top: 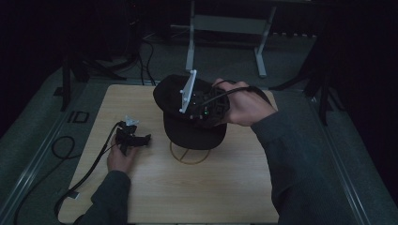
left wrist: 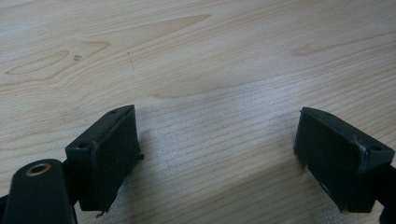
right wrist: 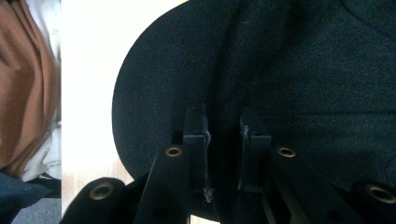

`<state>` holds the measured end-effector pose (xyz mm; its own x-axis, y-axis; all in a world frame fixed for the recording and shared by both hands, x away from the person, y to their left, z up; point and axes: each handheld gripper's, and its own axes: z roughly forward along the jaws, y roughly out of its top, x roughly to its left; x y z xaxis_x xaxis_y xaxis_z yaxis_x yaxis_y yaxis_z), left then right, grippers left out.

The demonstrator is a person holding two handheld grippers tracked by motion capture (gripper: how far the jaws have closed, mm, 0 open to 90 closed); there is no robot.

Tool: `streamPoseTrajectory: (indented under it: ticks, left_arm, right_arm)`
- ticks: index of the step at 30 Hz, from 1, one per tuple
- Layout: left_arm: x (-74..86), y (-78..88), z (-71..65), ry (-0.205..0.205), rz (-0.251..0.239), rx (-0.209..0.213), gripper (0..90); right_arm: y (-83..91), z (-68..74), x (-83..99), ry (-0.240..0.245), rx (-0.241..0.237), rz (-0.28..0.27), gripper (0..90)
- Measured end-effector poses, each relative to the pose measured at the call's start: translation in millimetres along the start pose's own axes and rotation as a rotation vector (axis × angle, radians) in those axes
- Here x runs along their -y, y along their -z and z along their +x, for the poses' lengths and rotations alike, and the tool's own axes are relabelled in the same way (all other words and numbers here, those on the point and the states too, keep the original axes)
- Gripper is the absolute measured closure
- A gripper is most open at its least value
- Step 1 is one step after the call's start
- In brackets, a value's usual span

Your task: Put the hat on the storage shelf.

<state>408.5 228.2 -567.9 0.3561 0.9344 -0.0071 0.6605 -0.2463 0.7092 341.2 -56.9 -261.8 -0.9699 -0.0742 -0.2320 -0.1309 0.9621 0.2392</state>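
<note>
While the right gripper pinches a fold of the black cap, jaws nearly together on coarse woven cloth, cap hangs over table centre above a thin gold ring. Curved brim faces the person. Left gripper rests low on pale wood-grain tabletop, flat black pads wide apart, nothing between.

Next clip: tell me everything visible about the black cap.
The black cap looks like dark woven fabric, with a rounded crown and a flat brim pointing toward the person. It is held above the wooden table, over a thin ring lying there. The right gripper is shut on a fold of its cloth, fingers pinching it.
</note>
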Motion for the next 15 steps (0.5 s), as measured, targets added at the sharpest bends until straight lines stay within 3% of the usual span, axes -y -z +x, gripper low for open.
streamPoseTrajectory:
  ticks: [10,15]
  left_arm:
    - [0.0,0.0,-0.2,0.003,0.000,0.000,13.4]
    - [0.0,-0.1,-0.2,0.003,-0.001,0.000,13.4]
  right_arm:
    - [-22.1,2.0,-3.0,0.018,-0.015,0.055,76.9]
    - [-28.4,-1.1,-3.7,0.020,0.000,0.073,76.2]
